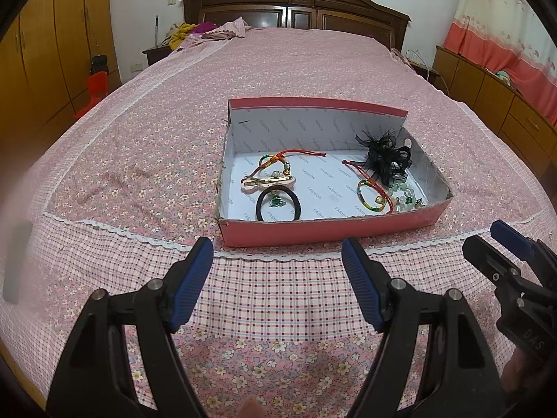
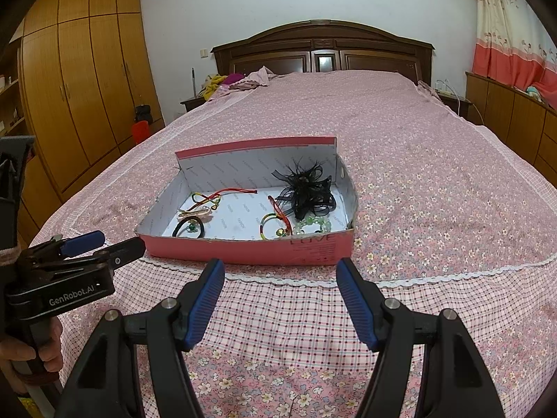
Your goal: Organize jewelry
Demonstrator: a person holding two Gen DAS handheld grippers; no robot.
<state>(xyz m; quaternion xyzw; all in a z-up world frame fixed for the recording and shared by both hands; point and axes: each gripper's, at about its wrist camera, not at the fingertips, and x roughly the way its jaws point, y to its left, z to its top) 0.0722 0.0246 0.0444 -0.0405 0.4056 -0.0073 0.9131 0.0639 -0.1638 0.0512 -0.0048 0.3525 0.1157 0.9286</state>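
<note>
Pink cardboard box point(image 1: 327, 231), lid up, on floral bed point(image 1: 139, 160). Inside the box: black hair tie point(image 1: 278, 202) at near left, gold clip point(image 1: 264, 182) behind it, black feather flower point(image 1: 386, 156) at far right, cord bracelet point(image 1: 374, 196) at near right. Left gripper point(image 1: 277, 254) and right gripper point(image 2: 280, 275): just short of the box, jaws apart, empty.

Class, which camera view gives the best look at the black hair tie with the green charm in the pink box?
The left wrist view. There the black hair tie lies whole on the box floor, ring and green charm clear. In the right wrist view the hair tie is smaller, and the pink box front wall cuts off its near edge.
</note>
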